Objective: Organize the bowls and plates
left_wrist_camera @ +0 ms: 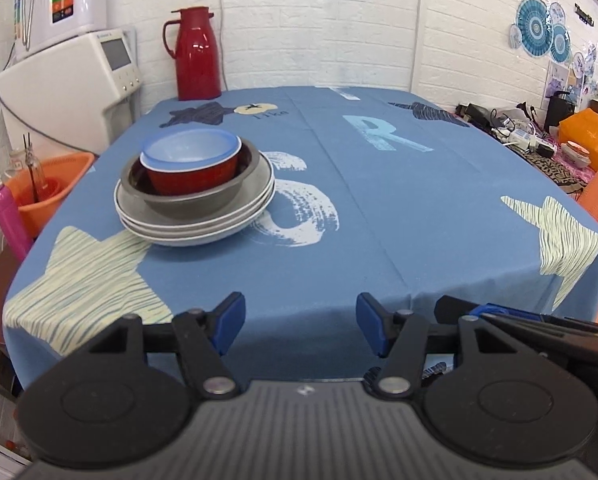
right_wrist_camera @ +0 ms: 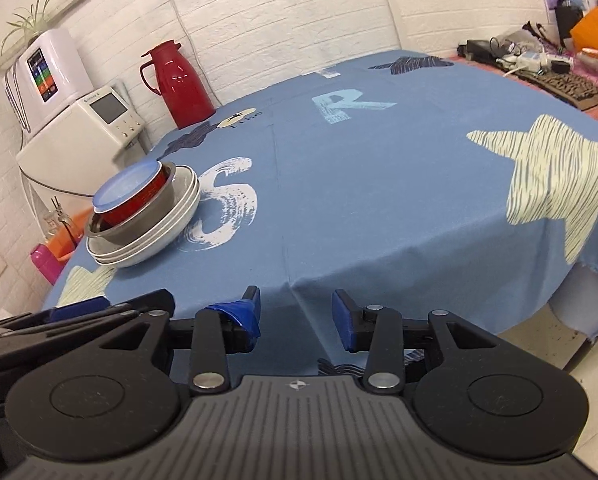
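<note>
Holding both tools off the near edge of the bench, I am seeing the left tool (left_wrist_camera: 300,322) with its blue pads spread wide and gripping nothing, and the right tool (right_wrist_camera: 295,318) standing a little narrower, likewise empty. The two are sitting side by side, each showing at the edge of the other's view, and both are pointing across the blue tablecloth (left_wrist_camera: 399,208).

Further out on the left half of the bench, one stack (left_wrist_camera: 195,188) is sitting on the cloth: I am counting three pale plates (left_wrist_camera: 203,230) at the bottom, one grey metal bowl (left_wrist_camera: 191,200) nested on them, and one red bowl (left_wrist_camera: 191,178) inside that, with a blue rim or lining that could be a separate bowl; I cannot tell. The stack is well apart from both tools, with only bare cloth lying between.

Beyond it, one red thermos jug (left_wrist_camera: 197,54) is standing at the far edge by the white brick wall. A white appliance (left_wrist_camera: 71,92) and an orange basin (left_wrist_camera: 49,188) are sitting off the bench's left side, and cluttered cables (left_wrist_camera: 515,128) are lying to the far right.
</note>
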Available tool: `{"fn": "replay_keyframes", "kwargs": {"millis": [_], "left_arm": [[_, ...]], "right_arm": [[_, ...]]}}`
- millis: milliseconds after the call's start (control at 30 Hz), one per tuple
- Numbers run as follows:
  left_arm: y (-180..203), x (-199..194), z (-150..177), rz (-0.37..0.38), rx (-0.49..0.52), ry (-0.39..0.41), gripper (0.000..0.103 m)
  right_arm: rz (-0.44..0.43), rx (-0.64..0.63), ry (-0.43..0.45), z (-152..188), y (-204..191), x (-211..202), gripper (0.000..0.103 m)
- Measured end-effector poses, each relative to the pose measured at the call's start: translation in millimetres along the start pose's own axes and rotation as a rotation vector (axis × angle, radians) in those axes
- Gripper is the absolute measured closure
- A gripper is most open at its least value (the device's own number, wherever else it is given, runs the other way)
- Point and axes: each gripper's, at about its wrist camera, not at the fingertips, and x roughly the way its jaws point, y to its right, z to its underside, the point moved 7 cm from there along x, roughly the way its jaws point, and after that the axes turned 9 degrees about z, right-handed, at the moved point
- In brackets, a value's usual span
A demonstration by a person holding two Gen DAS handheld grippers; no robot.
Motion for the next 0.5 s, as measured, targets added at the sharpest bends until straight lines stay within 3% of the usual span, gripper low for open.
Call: {"fn": "replay_keyframes", "kwargs": {"millis": [200, 500], "left_arm": [[-11, 3, 6, -0.051, -0.003, -0.001, 0.043], [-18, 0, 13, -0.086, -0.020, 0.007, 0.043]], "right_arm": [[0.090, -0.039, 0.074, -2, 1, -5, 0.079], [0.095, -0.035, 0.089, 2, -2, -3, 0.078]]}}
